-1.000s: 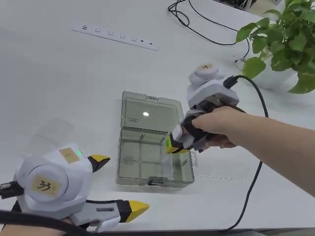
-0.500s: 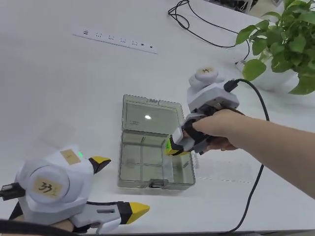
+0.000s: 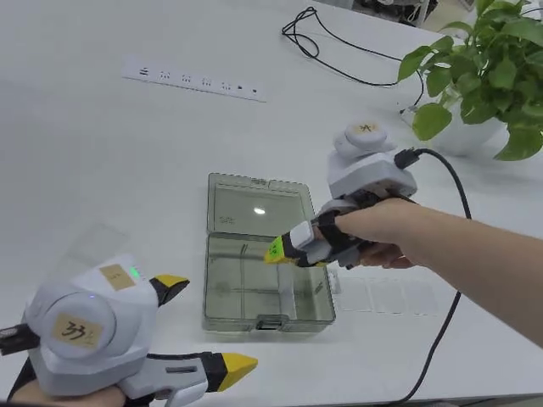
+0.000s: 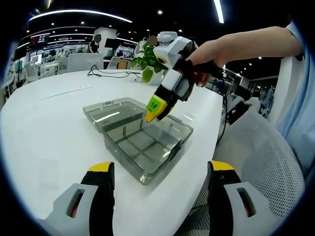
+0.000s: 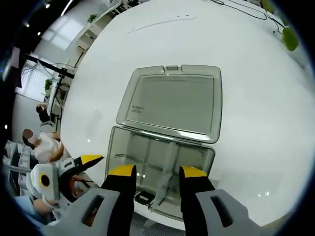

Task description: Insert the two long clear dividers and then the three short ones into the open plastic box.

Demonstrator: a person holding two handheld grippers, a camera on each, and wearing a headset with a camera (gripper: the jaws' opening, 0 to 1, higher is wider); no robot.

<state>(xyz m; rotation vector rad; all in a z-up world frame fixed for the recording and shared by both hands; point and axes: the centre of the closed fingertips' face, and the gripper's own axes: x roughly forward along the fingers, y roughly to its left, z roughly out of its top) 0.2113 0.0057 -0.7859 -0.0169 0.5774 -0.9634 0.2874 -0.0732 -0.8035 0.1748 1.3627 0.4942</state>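
Open plastic box [image 3: 206,284] sits mid-surface [image 3: 102,153] with its lid [image 3: 259,203] laid back flat on the far side. Clear dividers are already seated in the base, forming a grid [image 3: 246,290]. One more clear divider [image 3: 288,298] stands upright near the right wall.

Right gripper [image 3: 276,252] is held in a hand [image 3: 377,237] and angled down over the base, tips just above the right-hand compartments. In the right gripper view its jaws stand a little apart, with the upright divider [image 5: 165,179] showing in the gap. Cannot tell whether they touch it.

Left gripper [image 3: 204,326] is at the near left, well clear of the box, jaws spread wide and holding nothing; same in the left gripper view [image 4: 160,169].

A row of loose clear dividers [image 3: 386,295] lies flat on the surface just right of the box. Power strip [image 3: 195,80] lies at the far side, potted plant [image 3: 484,59] at the far right.
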